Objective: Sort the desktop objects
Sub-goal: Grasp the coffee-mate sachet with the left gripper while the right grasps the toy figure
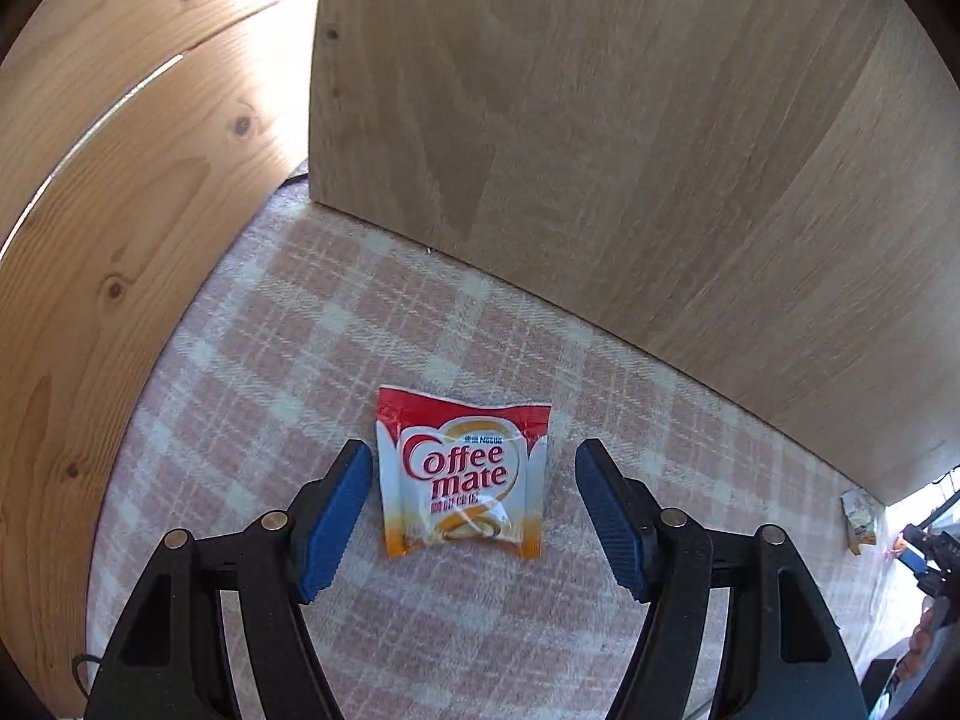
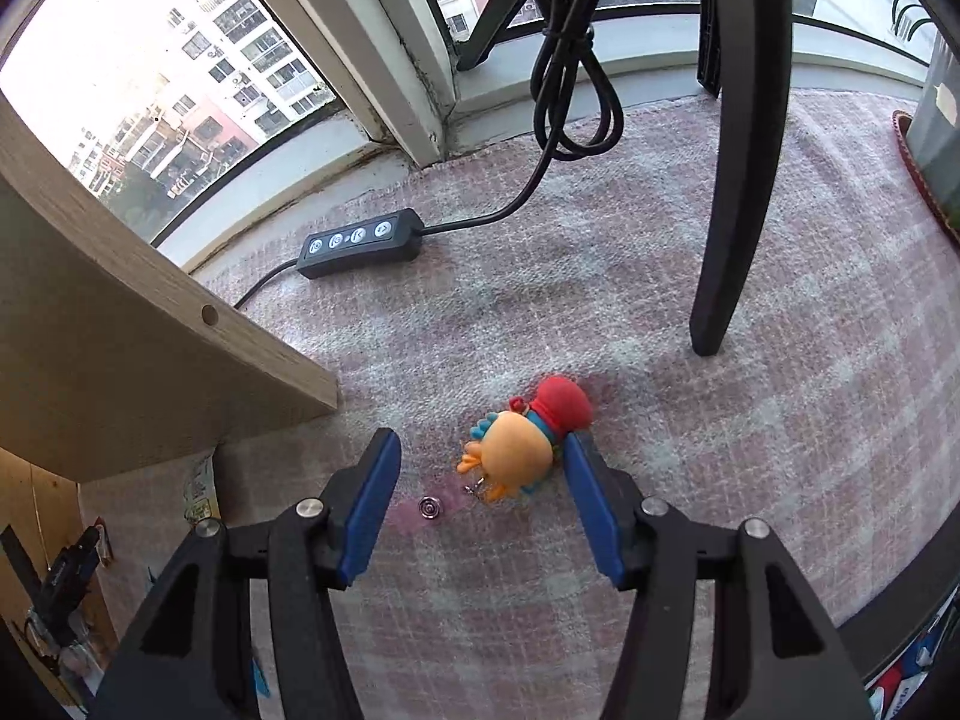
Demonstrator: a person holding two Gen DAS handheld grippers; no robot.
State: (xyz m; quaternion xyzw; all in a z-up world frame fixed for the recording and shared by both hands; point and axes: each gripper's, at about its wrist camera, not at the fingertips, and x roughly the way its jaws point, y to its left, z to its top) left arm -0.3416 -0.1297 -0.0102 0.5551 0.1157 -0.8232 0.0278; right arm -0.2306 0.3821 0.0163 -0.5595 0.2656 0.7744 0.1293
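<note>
While the left gripper (image 1: 468, 468) stood spread over the cloth (image 1: 252, 360), the sachet (image 1: 461, 471) lay flat between its jaws (long axis pointing forward). The right gripper (image 2: 480, 462), also spread, had the toy (image 2: 525, 441) touching its right finger.

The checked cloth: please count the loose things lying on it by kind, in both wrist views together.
Sachets: 1, the Coffee mate sachet, between the open left gripper fingers.
Toys: 1, the orange and red toy figure, at the open right gripper.
Metal rings: 1, the small ring.
Inline controllers: 1, the black controller.
Total: 4
</note>
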